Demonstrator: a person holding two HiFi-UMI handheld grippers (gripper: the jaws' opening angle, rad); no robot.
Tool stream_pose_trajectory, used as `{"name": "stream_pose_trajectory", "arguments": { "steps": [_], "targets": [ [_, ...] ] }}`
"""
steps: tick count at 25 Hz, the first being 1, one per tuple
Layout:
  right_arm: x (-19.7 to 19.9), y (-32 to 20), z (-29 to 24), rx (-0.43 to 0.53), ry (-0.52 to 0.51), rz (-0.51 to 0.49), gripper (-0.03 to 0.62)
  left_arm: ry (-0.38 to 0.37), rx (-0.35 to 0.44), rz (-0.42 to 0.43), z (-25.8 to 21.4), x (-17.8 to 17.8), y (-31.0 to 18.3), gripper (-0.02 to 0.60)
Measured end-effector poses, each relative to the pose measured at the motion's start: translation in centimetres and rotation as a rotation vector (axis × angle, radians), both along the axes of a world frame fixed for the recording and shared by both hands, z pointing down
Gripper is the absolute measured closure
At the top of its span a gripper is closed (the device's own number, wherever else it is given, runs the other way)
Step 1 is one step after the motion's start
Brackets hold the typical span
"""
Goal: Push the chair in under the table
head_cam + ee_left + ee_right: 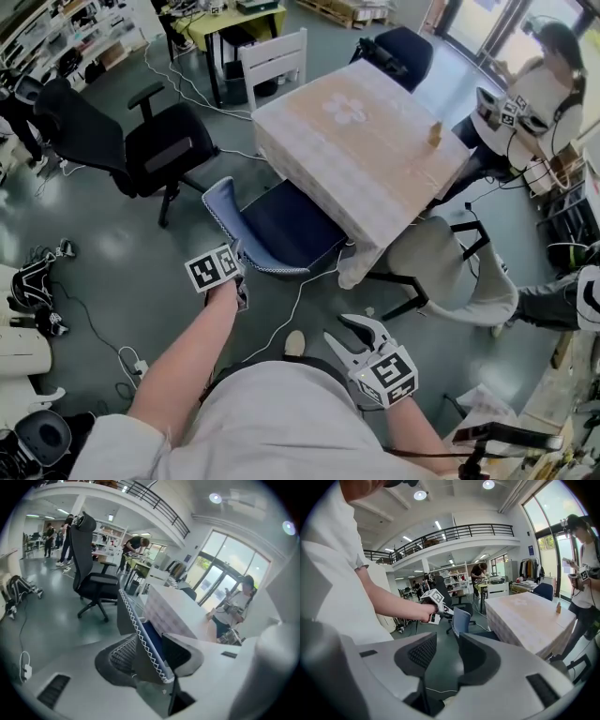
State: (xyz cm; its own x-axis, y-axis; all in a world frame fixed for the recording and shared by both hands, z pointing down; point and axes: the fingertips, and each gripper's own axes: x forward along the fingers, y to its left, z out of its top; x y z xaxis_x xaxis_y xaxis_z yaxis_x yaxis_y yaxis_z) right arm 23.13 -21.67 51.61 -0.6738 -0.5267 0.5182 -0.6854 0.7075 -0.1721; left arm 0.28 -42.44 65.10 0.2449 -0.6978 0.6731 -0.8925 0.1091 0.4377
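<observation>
The blue chair (281,230) is standing at the table's 7 o'clock corner in the head view. Its seat is partly tucked beneath the cloth-covered table (361,155), and its backrest (214,202) is jutting out toward the person. The left gripper (238,262) is clamping the top of that backrest. In the left gripper view the white-stitched rim (143,639) is running between the two pads, which are pressing on either side of it. The right gripper (354,336) is hanging free by the person's waist, at about 5 o'clock from the chair, with its jaws spread and only floor between them.

The push is probably best driven along the seat's own axis, toward 1 o'clock, slowly and level rather than downward on the rim. The grip is sitting toward one end of the backrest, so the chair is likely to swing as it goes. Setting the idle right gripper against the rim's other end, near 4 o'clock, would be keeping it square.

A white cable (298,302) is trailing across the floor right beside the seat. The chair's legs are hidden under the seat, so whether the cable is crossing their path is unclear, and any snag is worth feeling for. The pale chair (441,272) at 3 o'clock is standing close, leaving little room for drift that way.
</observation>
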Motion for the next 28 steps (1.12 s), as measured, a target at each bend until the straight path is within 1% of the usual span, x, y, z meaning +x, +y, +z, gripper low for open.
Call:
{"name": "stream_pose_trajectory", "arguments": {
  "steps": [2, 3, 5, 6, 7, 8, 10, 11, 15, 17, 20, 25, 28],
  "targets": [
    [-1.8, 0.1, -0.4, 0.018, -0.003, -0.022, 0.438, 0.006, 0.075, 0.099, -2.7, -0.4, 1.8, 0.404],
    [-2.8, 0.1, -0.6, 0.029, -0.004, -0.032, 0.443, -0.009, 0.116, 0.158, -4.0, -0.6, 2.8, 0.405],
    [-4.8, 0.4, -0.9, 0.049, -0.006, -0.051, 0.462, -0.069, 0.198, 0.28, -6.5, -1.3, 5.3, 0.42],
    [-5.9, 0.8, -1.0, 0.055, -0.006, -0.06, 0.475, -0.089, 0.237, 0.334, -7.8, -1.7, 6.9, 0.455],
    [-6.9, 1.1, -1.0, 0.06, -0.005, -0.069, 0.49, -0.092, 0.273, 0.379, -9.0, -2.0, 8.5, 0.494],
    [-7.9, 1.5, -1.0, 0.064, -0.004, -0.076, 0.504, -0.082, 0.306, 0.419, -10.3, -2.4, 10.1, 0.517],
    [-10.0, 2.4, -1.1, 0.076, 0.004, -0.087, 0.525, -0.048, 0.356, 0.489, -12.5, -3.2, 13.4, 0.562],
    [-11.1, 2.9, -1.2, 0.083, 0.009, -0.09, 0.535, -0.038, 0.374, 0.527, -13.5, -3.7, 15.1, 0.569],
    [-15.5, 5.8, -1.8, 0.106, 0.024, -0.102, 0.558, -0.073, 0.426, 0.702, -16.0, -5.8, 21.8, 0.569],
    [-17.6, 7.2, -2.1, 0.123, 0.028, -0.11, 0.562, -0.032, 0.432, 0.748, -16.7, -7.1, 24.6, 0.569],
    [-20.5, 9.0, -2.3, 0.142, 0.032, -0.113, 0.567, 0.044, 0.427, 0.784, -17.3, -9.2, 27.8, 0.569],
    [-23.9, 12.2, -2.6, 0.151, 0.035, -0.106, 0.571, 0.069, 0.453, 0.846, -18.4, -11.5, 31.4, 0.569],
    [-25.3, 13.8, -3.0, 0.153, 0.038, -0.084, 0.572, 0.077, 0.442, 0.866, -18.0, -12.4, 32.5, 0.569]
  ]
}}
